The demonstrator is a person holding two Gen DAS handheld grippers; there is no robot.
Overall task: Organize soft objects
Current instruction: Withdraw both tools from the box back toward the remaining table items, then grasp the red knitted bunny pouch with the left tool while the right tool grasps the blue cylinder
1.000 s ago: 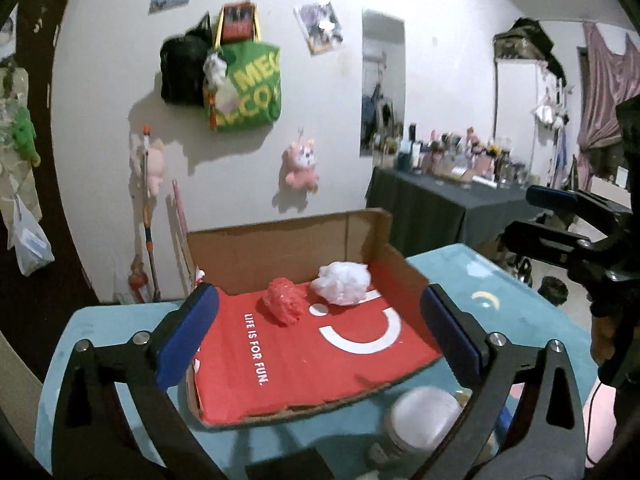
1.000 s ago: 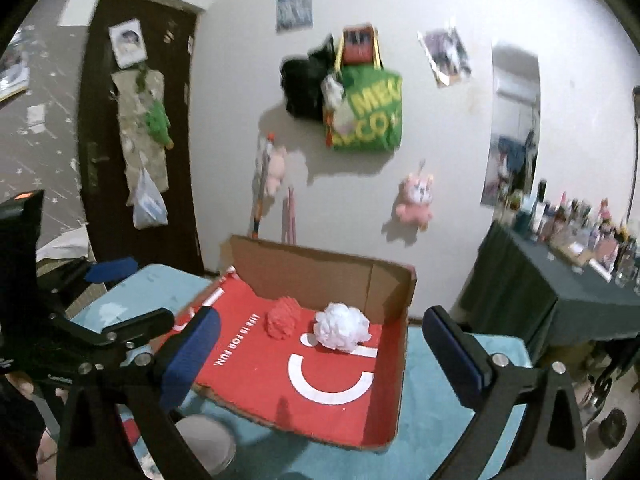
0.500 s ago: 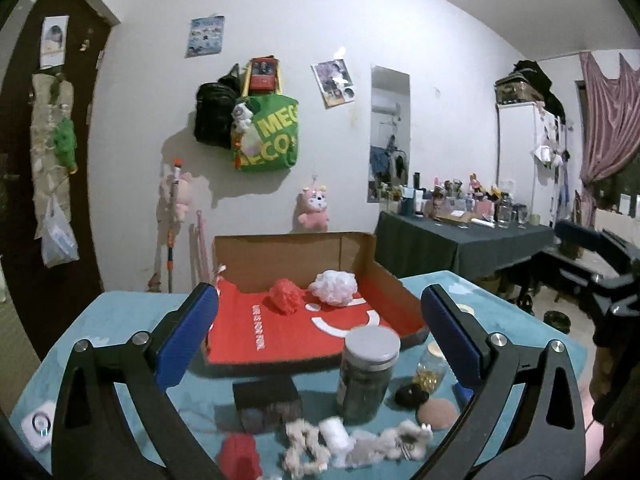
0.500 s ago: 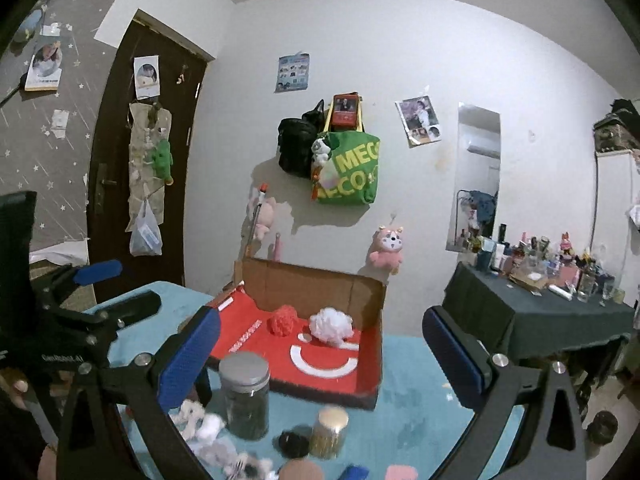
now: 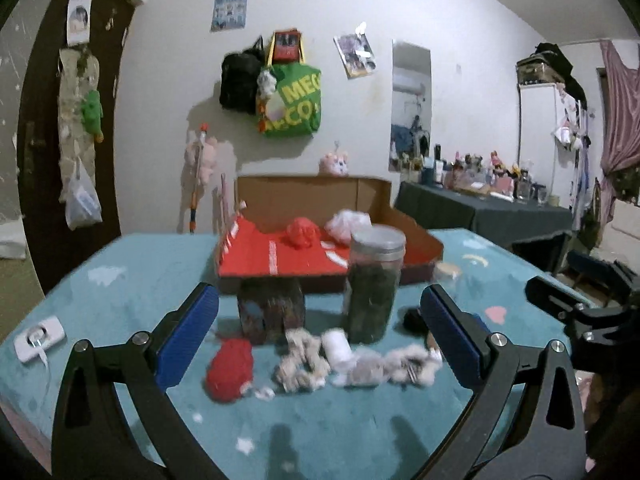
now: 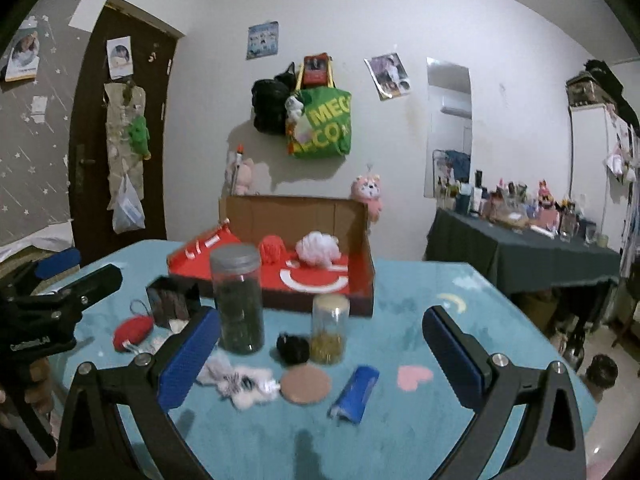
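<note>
Two grippers hung wide and empty above the teal table (image 5: 132,280): left gripper (image 5: 318,330), right gripper (image 6: 320,354). Near the left one lay a red soft ball (image 5: 230,364) and fluffy scrunchies (image 5: 304,360); beyond the dark jar (image 5: 374,280), the cardboard box (image 5: 320,196) held a red pom-pom (image 5: 301,232) and a white one (image 6: 318,248)

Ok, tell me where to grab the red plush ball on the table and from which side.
Take the red plush ball across its round middle, coming from above with the open left claw. It lies free on the teal tablecloth, but the dark box crowds its far side.
</note>
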